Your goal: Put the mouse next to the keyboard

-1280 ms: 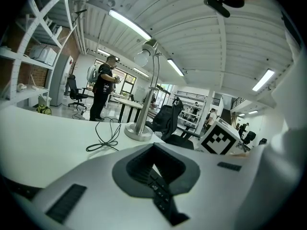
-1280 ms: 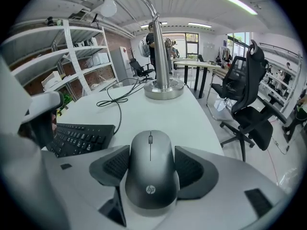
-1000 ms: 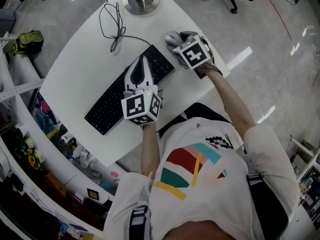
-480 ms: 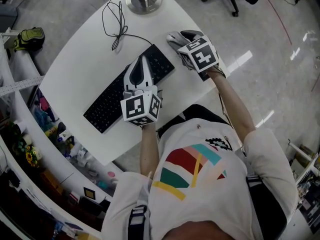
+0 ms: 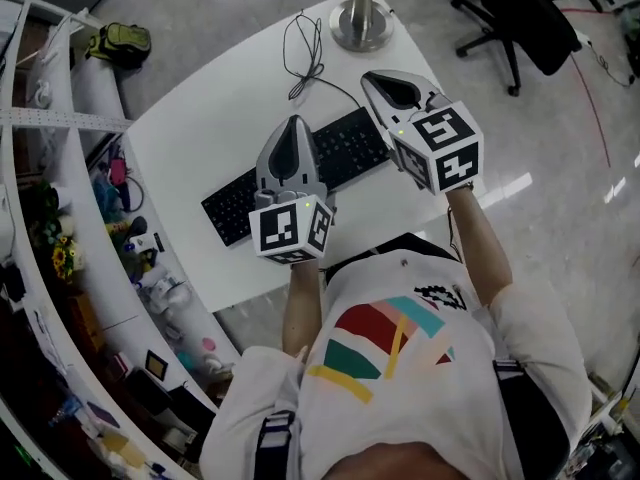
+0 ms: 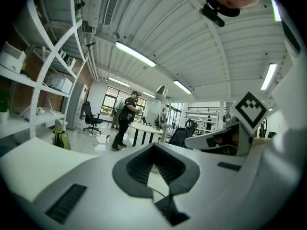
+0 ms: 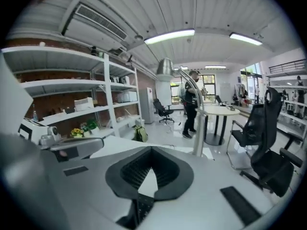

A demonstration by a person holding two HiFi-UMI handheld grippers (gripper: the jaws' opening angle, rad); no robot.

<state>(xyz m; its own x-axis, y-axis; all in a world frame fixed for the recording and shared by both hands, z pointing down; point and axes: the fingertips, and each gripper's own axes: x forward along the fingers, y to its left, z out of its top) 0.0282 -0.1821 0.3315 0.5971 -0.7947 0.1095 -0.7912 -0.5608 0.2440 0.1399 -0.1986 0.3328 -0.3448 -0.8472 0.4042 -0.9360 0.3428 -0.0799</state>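
The black keyboard (image 5: pixel 340 153) lies slantwise on the white table (image 5: pixel 200 138). No mouse shows in any view; the raised right gripper covers the table beside the keyboard's right end. My left gripper (image 5: pixel 295 121) hovers over the keyboard's middle, jaws together and empty (image 6: pixel 154 147). Above the keyboard's right end my right gripper (image 5: pixel 373 76) is held up. Its jaws have just been closing and stand shut with nothing between them (image 7: pixel 151 150). Each gripper view shows the other gripper off to one side.
A round metal pole base (image 5: pixel 360 23) stands at the table's far edge, with a looped black cable (image 5: pixel 305 53) running toward the keyboard. Shelves (image 5: pixel 60 218) full of small items curve along the left. An office chair (image 5: pixel 520 18) stands at the far right.
Both grippers have risen from the table toward the head camera, the right one more. The mouse that showed at the right gripper's tip is now covered from sight.
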